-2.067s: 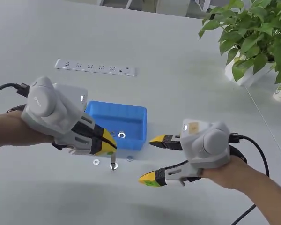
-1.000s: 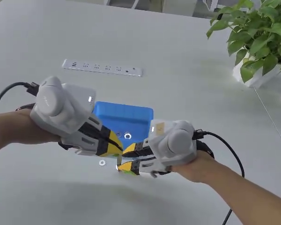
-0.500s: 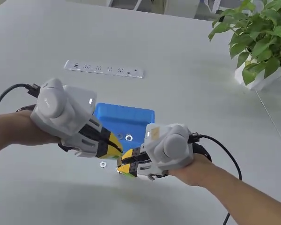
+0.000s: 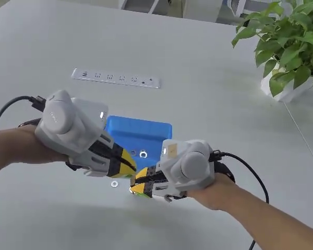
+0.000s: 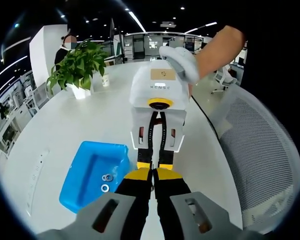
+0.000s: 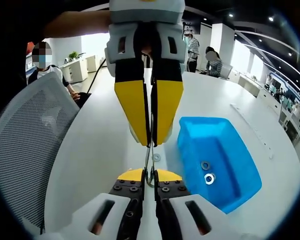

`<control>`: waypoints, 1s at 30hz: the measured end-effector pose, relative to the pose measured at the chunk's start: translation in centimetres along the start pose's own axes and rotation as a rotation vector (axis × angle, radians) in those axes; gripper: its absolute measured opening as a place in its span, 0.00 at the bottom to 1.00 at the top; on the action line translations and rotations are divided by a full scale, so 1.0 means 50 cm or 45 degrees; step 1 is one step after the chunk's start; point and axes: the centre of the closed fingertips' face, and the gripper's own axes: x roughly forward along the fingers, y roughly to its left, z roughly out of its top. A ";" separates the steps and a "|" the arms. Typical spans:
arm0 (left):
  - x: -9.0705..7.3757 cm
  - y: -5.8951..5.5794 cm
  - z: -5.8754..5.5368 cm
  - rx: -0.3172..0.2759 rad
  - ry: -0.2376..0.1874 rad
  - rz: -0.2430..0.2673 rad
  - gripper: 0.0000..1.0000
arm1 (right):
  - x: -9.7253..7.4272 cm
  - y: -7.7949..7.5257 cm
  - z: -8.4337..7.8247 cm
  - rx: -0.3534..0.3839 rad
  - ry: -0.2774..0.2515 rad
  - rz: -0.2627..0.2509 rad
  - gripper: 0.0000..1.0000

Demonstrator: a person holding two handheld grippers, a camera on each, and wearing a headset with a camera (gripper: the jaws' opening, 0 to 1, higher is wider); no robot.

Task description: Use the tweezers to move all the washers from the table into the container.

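Observation:
My left gripper (image 4: 129,165) is shut on thin metal tweezers (image 6: 149,160), which hang from its yellow jaws. My right gripper (image 4: 139,186) meets it tip to tip, and its jaws are closed around the tweezers' lower legs (image 6: 149,176). Just behind both stands the blue container (image 4: 146,130), with two washers (image 6: 205,165) (image 6: 209,178) on its floor. One loose washer (image 4: 114,184) lies on the white table in front of the container, beside the tweezers (image 6: 156,158). The tweezers' tips are hidden between the right gripper's jaws.
A white power strip (image 4: 116,78) lies further back on the table. A potted plant (image 4: 289,47) stands at the far right. A mesh chair (image 6: 30,130) sits beside the table. People are in the room behind.
The right gripper, open and off to the right at first, has swung left to the left gripper's tips and shut on the tweezers. The left gripper has barely moved.

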 end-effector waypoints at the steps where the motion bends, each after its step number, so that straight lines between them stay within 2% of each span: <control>1: 0.000 0.000 0.000 -0.004 0.000 0.002 0.06 | 0.000 0.001 0.000 0.001 0.000 0.000 0.07; 6: -0.004 0.002 -0.006 -0.030 0.004 0.026 0.12 | 0.000 0.002 0.000 -0.003 0.004 0.001 0.07; 9: -0.014 0.001 -0.002 -0.085 -0.036 0.047 0.17 | -0.001 0.003 0.000 -0.005 0.006 0.000 0.07; 19: -0.044 -0.004 -0.011 -0.181 -0.104 0.135 0.33 | -0.010 0.010 0.010 -0.016 0.012 0.008 0.07; 25: -0.061 -0.008 -0.010 -0.249 -0.161 0.192 0.50 | -0.030 0.003 0.025 -0.032 0.020 0.003 0.07; 30: -0.076 -0.008 -0.019 -0.301 -0.179 0.250 0.64 | -0.048 -0.004 0.046 -0.039 0.010 -0.006 0.08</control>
